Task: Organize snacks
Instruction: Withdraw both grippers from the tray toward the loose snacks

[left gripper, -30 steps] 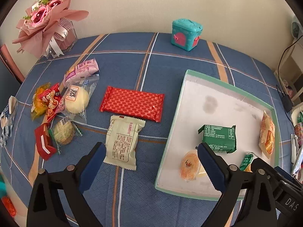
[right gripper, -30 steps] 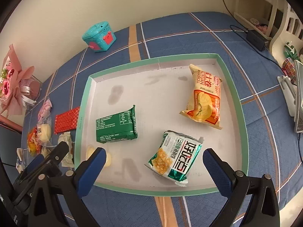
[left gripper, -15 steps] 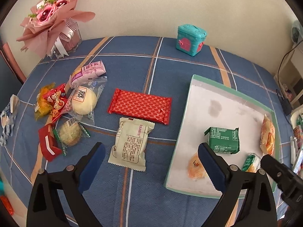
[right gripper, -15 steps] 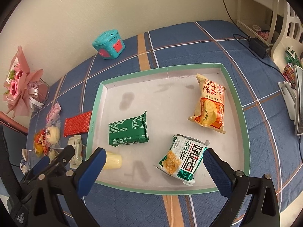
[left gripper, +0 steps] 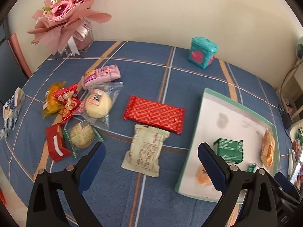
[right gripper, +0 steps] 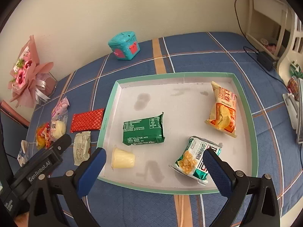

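A green-rimmed white tray [right gripper: 244,102] holds a green packet [right gripper: 143,131], a pale jelly cup [right gripper: 122,158], an orange chip bag [right gripper: 224,109] and a green-and-white corn snack bag [right gripper: 196,157]. Loose snacks lie left of the tray [left gripper: 191,151]: a cream packet [left gripper: 146,149], a red wafer bar [left gripper: 154,113], a wrapped bun [left gripper: 98,105], a pink packet [left gripper: 102,74] and several small ones. My left gripper [left gripper: 150,163] hangs open above the cream packet, holding nothing. My right gripper [right gripper: 154,167] stands open over the tray's near edge, empty.
A teal toy box [left gripper: 202,52] stands at the back by the wall. A pink bouquet in a vase [left gripper: 70,17] fills the back left corner. A crumpled blue-white wrapper [left gripper: 11,111] lies at the left table edge. Cables and white furniture [right gripper: 272,28] are at the right.
The left gripper has drifted left, away from the tray and over the loose snacks. The right gripper has pulled back a little from the tray. Both stay open.
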Tool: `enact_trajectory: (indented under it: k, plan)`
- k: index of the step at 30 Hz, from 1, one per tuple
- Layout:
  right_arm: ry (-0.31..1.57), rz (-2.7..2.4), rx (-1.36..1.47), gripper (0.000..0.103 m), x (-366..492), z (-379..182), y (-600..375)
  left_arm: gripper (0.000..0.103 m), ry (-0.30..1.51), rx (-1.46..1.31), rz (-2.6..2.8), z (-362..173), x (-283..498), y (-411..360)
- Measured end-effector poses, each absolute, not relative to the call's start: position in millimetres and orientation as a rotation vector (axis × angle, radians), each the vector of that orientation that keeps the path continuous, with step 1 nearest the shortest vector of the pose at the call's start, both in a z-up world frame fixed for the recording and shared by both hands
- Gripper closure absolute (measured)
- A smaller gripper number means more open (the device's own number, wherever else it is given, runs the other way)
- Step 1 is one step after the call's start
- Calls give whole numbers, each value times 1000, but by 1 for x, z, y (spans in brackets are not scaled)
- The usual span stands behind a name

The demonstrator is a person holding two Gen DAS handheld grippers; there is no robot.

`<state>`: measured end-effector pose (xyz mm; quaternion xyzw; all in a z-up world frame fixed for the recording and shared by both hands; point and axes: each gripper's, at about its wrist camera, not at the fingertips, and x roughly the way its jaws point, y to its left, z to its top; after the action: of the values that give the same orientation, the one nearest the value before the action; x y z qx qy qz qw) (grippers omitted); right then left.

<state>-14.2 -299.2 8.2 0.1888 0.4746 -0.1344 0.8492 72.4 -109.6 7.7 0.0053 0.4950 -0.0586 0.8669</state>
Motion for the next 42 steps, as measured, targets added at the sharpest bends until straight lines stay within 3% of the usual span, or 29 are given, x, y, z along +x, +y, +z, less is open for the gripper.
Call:
enact_trajectory:
  k: [11, 28, 42]
  plan:
    - [1027, -270, 413, 0, 6, -6, -275, 5, 1080, -22, -89, 3, 87, -73]
    - [1051, -84, 256, 2, 49, -2, -173, 5, 1093, -264, 45, -9, 111, 58]
    - [1190, -48, 182, 2, 97, -26, -136, 1, 1177, -142, -38, -30, 143, 97]
